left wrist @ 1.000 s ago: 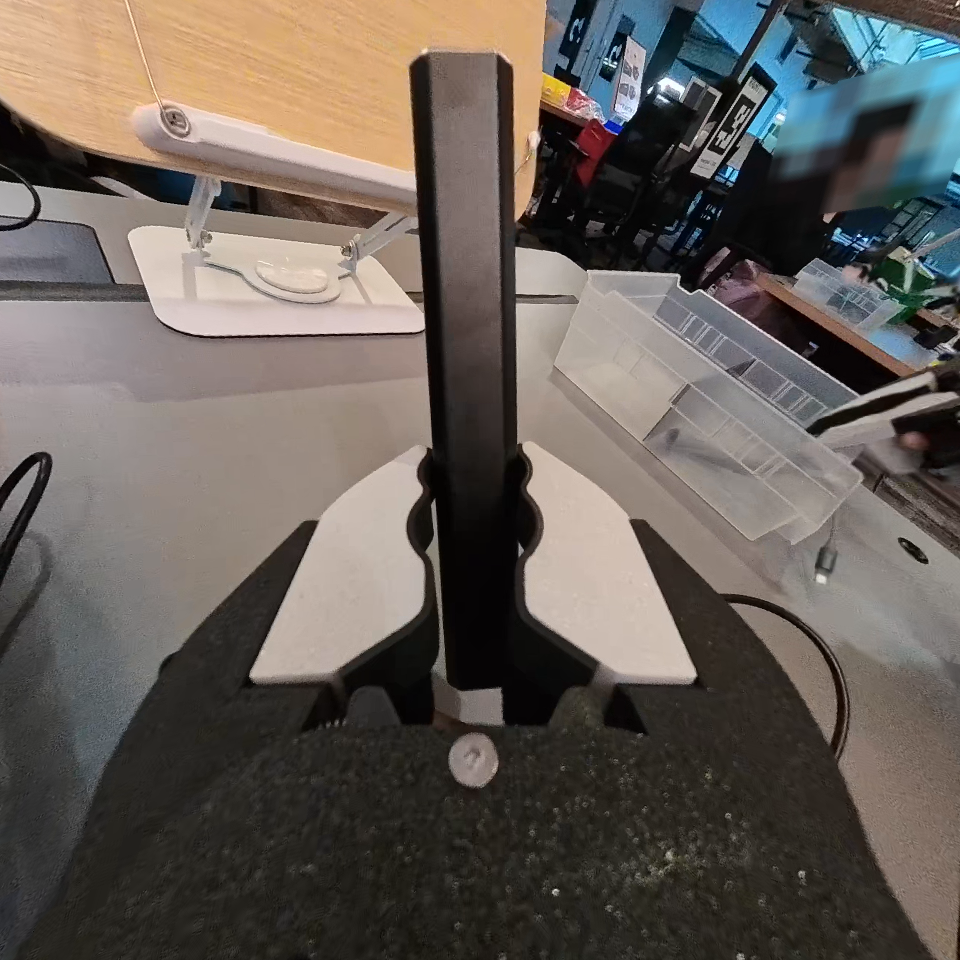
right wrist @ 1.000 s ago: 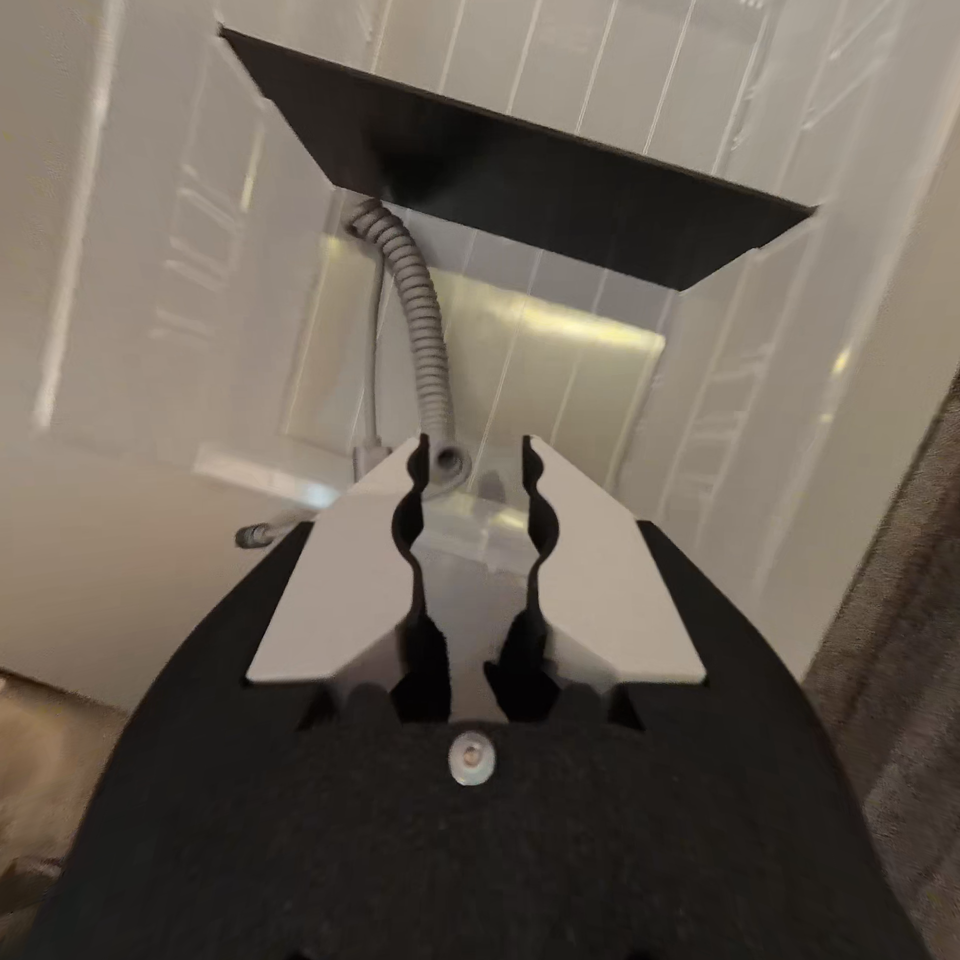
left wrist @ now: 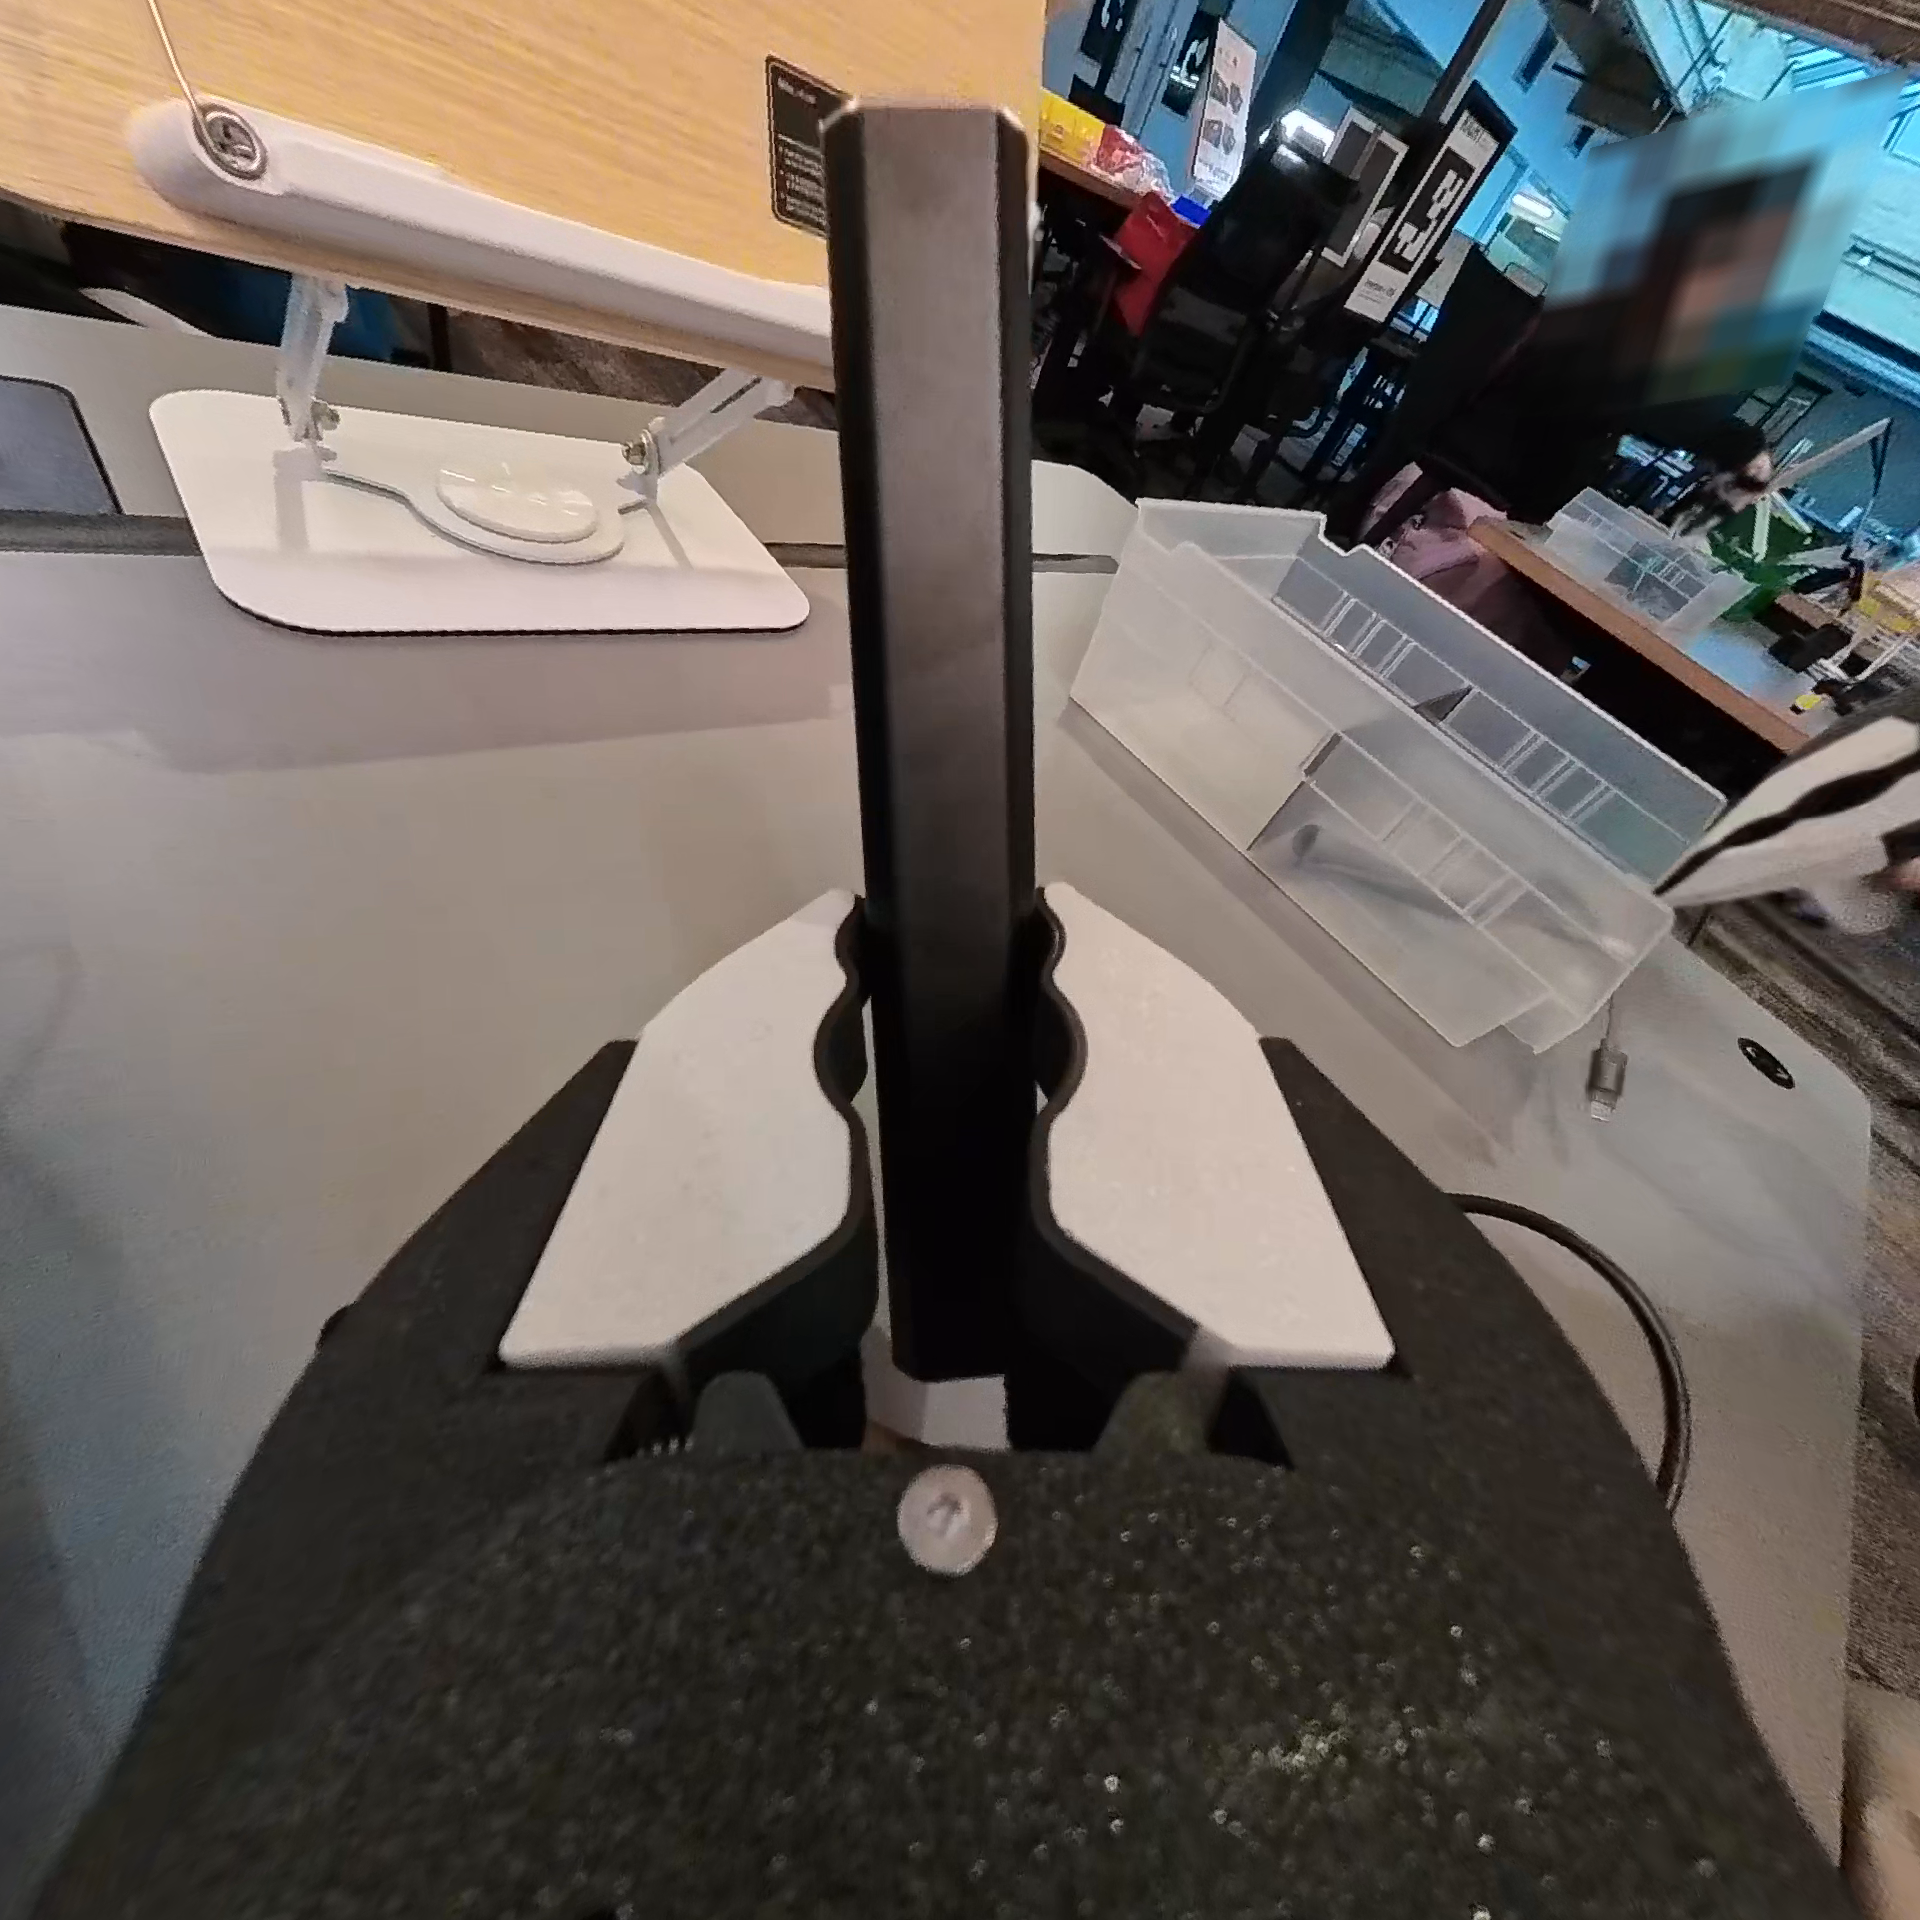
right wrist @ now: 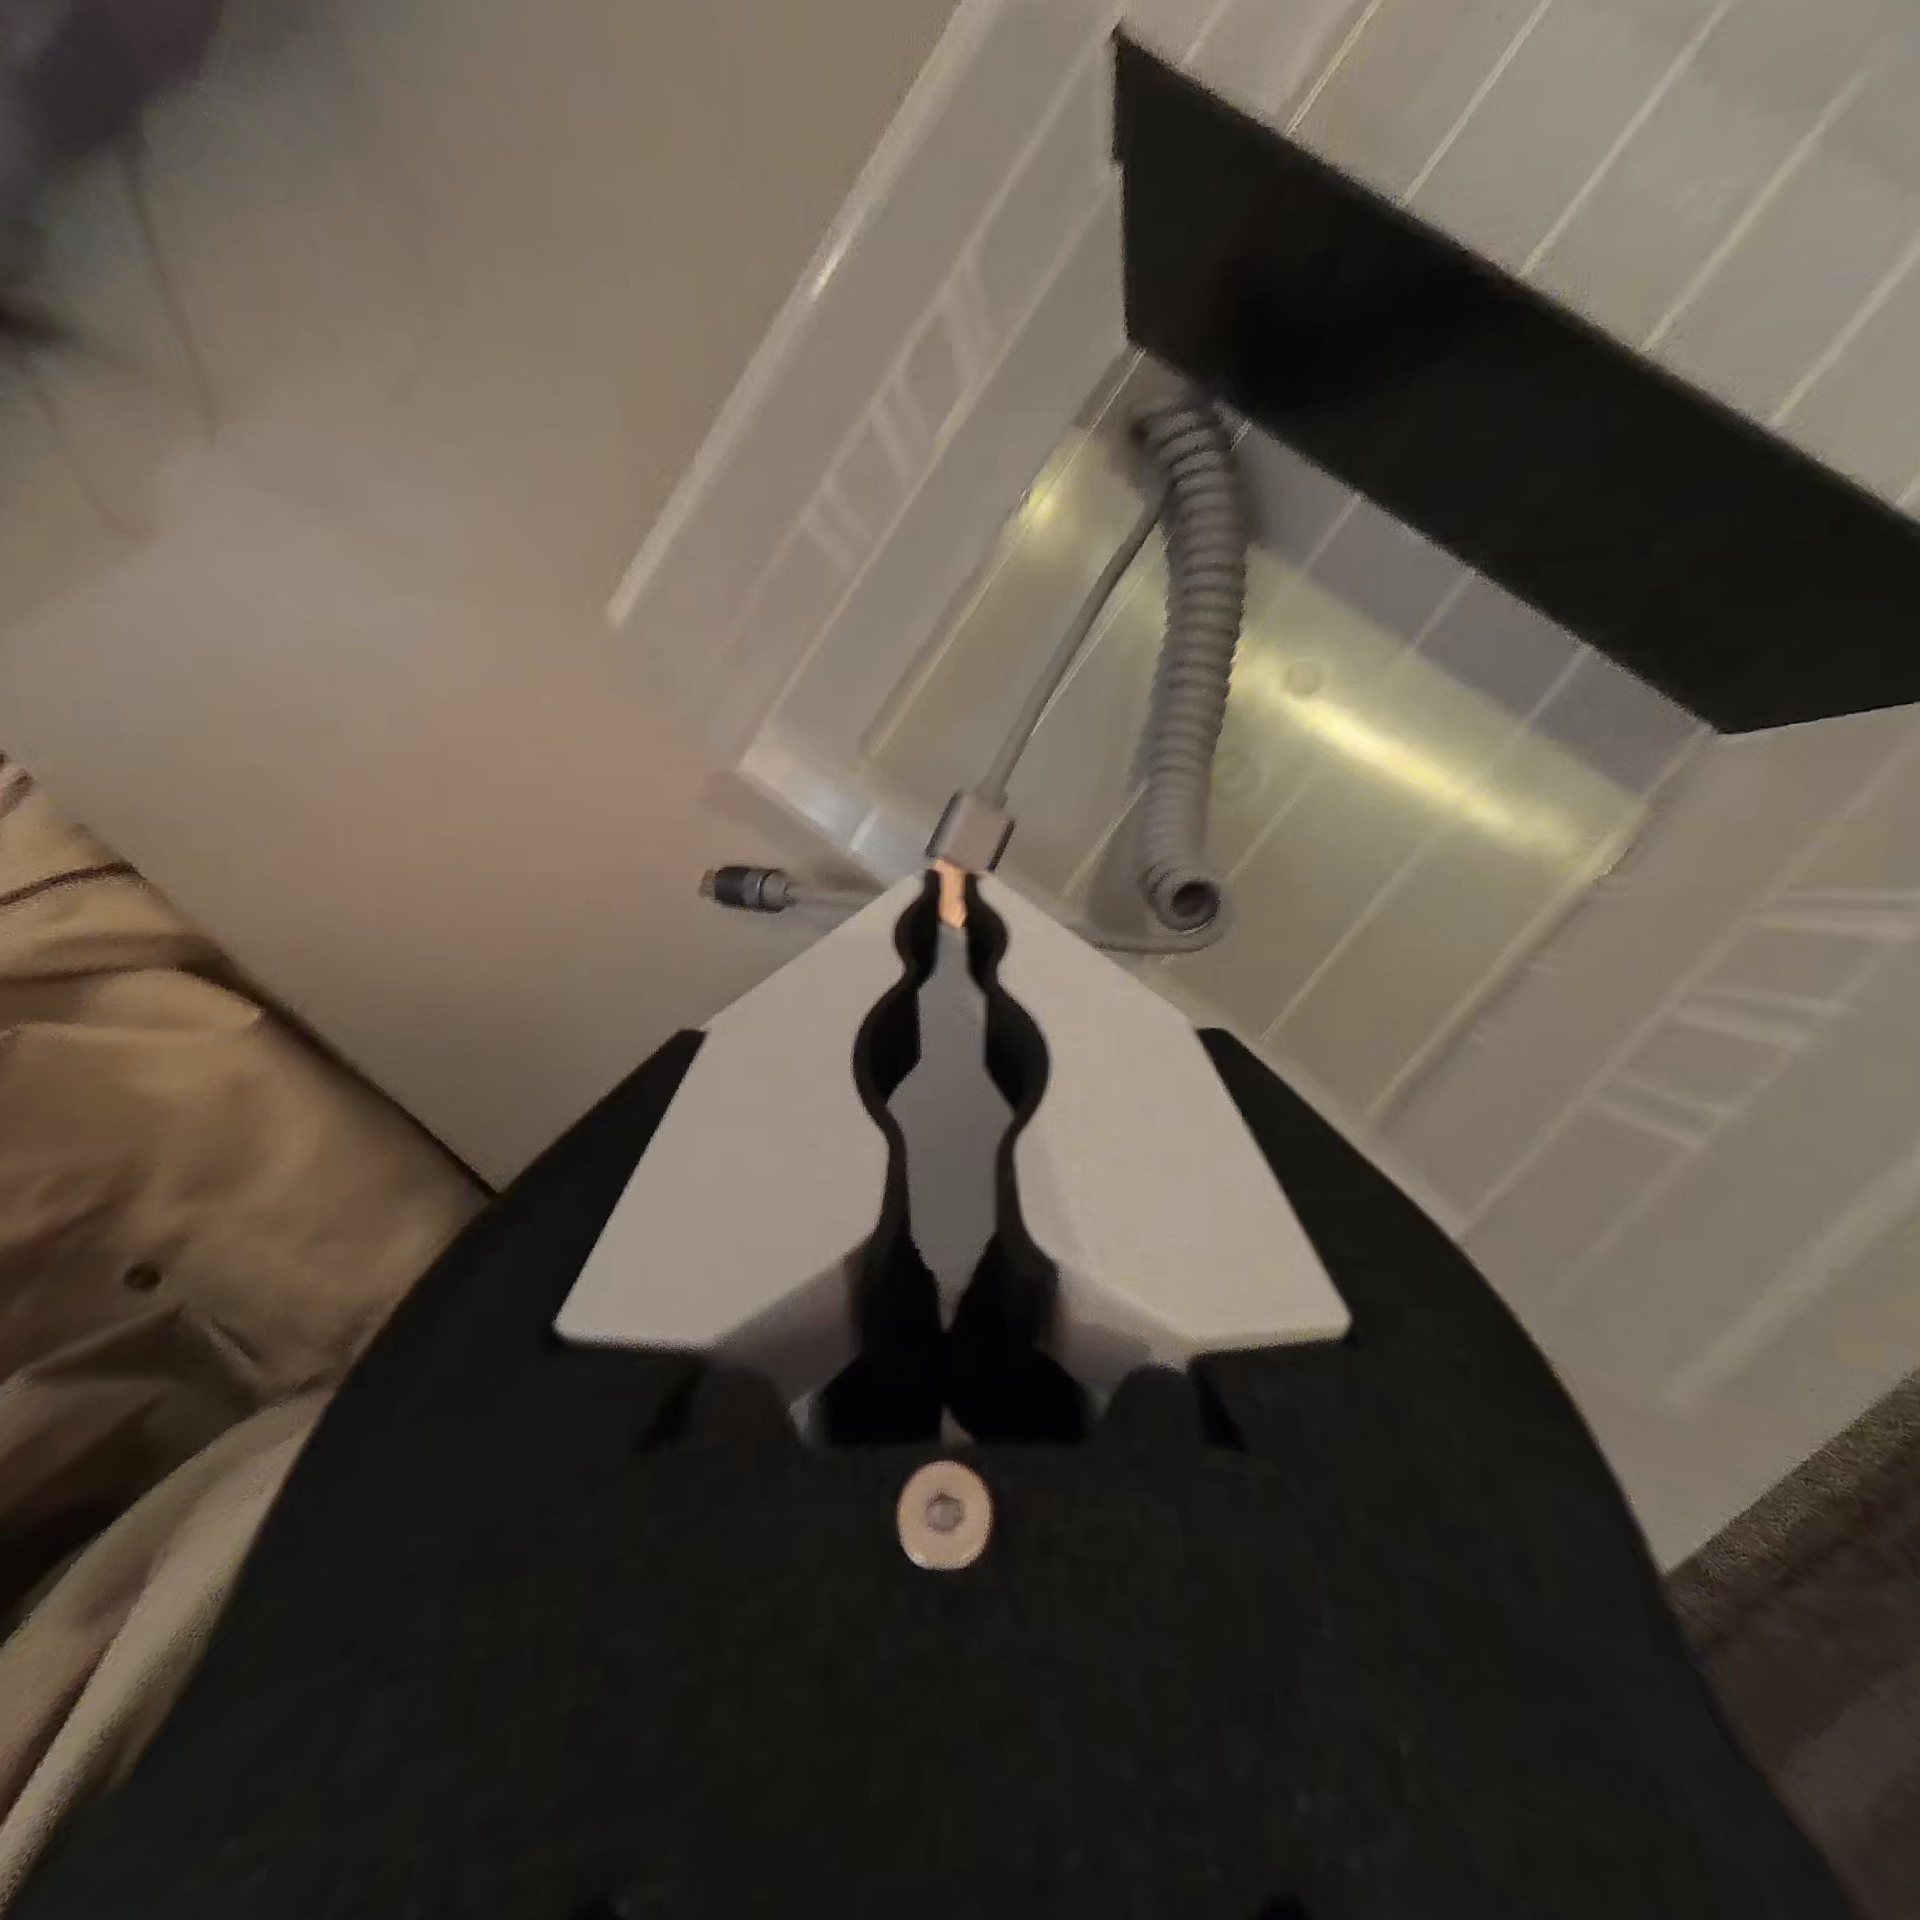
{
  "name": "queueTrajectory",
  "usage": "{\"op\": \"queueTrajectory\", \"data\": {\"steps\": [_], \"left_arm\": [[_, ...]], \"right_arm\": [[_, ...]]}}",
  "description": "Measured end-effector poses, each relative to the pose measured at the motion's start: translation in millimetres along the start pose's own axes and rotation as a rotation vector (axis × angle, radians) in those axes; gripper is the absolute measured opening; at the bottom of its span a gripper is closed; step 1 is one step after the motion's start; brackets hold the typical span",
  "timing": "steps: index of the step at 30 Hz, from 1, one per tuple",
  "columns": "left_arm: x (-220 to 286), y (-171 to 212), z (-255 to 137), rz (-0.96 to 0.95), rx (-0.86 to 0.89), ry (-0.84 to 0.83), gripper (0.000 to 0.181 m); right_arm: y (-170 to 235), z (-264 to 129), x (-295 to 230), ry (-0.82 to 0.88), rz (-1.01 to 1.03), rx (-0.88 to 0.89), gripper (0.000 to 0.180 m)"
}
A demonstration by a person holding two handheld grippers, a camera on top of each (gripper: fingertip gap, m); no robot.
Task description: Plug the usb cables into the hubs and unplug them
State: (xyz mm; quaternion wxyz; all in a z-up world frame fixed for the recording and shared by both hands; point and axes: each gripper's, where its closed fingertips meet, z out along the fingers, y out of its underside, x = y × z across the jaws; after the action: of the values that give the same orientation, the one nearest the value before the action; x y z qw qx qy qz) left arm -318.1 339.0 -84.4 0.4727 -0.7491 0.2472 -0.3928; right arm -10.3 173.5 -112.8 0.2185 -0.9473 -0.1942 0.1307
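My left gripper [left wrist: 945, 920] is shut on a long black USB hub [left wrist: 935, 468] that sticks out forward between the fingers, above the grey table [left wrist: 364, 935]. In the right wrist view my right gripper [right wrist: 951, 904] is shut, tips pinching the copper-coloured tip of a grey USB cable plug [right wrist: 971, 836] at the edge of a clear plastic tray [right wrist: 831, 499]. A coiled grey cable [right wrist: 1184, 665] hangs beside it. Another plug [right wrist: 743, 886] lies to the left. The right gripper [left wrist: 1704, 868] also shows at the tray's near end in the left wrist view.
The clear compartment tray [left wrist: 1382, 790] lies at the right of the table, a plug [left wrist: 1605, 1081] dangling below it. A black cable [left wrist: 1662, 1351] loops near the table's right edge. A white stand [left wrist: 468, 540] holding a wooden board [left wrist: 520, 104] stands at the back left. A beige sleeve [right wrist: 156, 1143] is at left. Tip to tip, the grippers are about 35 cm apart.
My right gripper has closed from open onto the cable plug and swung left relative to the tray. The left gripper still holds the hub, shifted slightly.
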Motion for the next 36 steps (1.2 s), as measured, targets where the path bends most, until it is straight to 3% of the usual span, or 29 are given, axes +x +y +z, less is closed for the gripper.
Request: {"op": "queueTrajectory", "data": {"steps": [2, 6, 9, 11, 16, 18, 20, 22, 24, 26, 28, 30, 32, 35, 36], "left_arm": [[0.6, 0.3, 0.0, -0.001, -0.003, 0.004, 0.028], [2.5, -0.7, -0.5, 0.001, -0.001, 0.009, 0.027], [3.2, -0.6, -0.8, 0.002, -0.003, 0.012, 0.027], [3.8, -0.9, -0.7, 0.0, -0.002, 0.015, 0.028], [5.6, 0.4, 0.4, 0.001, -0.009, 0.02, 0.028], [6.0, -0.3, 0.0, 0.002, -0.006, 0.02, 0.027], [5.5, -0.7, -0.2, 0.0, -0.005, 0.02, 0.027], [4.3, -0.8, -0.4, -0.003, -0.004, 0.018, 0.028], [3.6, -0.7, -0.5, -0.01, -0.003, 0.02, 0.027], [3.8, -1.1, -0.7, -0.014, -0.001, 0.023, 0.027], [4.4, -1.9, -1.2, -0.012, 0.002, 0.024, 0.027], [4.8, -2.2, -1.3, -0.011, 0.002, 0.026, 0.027], [4.8, -2.3, -1.3, -0.012, 0.002, 0.026, 0.027], [4.5, -3.0, -2.0, -0.014, 0.005, 0.028, 0.027], [4.6, -3.8, -2.4, -0.014, 0.01, 0.032, 0.027]], "right_arm": [[16.7, 8.2, -1.2, 0.01, -0.01, -0.097, 0.028], [11.5, 14.9, 13.4, 0.059, 0.037, -0.076, 0.076], [1.7, 14.4, 29.1, 0.079, 0.098, 0.007, 0.075], [7.7, 19.9, 42.1, 0.086, 0.168, 0.0, 0.065], [18.9, 27.8, 55.3, 0.157, 0.095, -0.071, 0.015], [5.8, 14.8, 69.1, 0.278, 0.048, -0.024, 0.015], [-25.8, -12.5, 87.4, 0.447, 0.021, 0.156, 0.014], [-46.4, -29.8, 86.7, 0.477, 0.011, 0.292, 0.014], [-48.0, -35.8, 93.5, 0.542, -0.002, 0.308, 0.015], [-54.7, -59.5, 112.2, 0.739, 0.011, 0.415, 0.015], [-56.5, -45.4, 101.8, 0.636, -0.012, 0.415, 0.014], [-32.8, -23.7, 106.5, 0.595, 0.049, 0.224, 0.014], [-19.2, -9.8, 103.2, 0.548, 0.065, 0.159, 0.015], [-20.4, -18.3, 96.7, 0.526, 0.085, 0.187, 0.019], [-24.9, -25.4, 91.6, 0.511, 0.087, 0.212, 0.027]]}}
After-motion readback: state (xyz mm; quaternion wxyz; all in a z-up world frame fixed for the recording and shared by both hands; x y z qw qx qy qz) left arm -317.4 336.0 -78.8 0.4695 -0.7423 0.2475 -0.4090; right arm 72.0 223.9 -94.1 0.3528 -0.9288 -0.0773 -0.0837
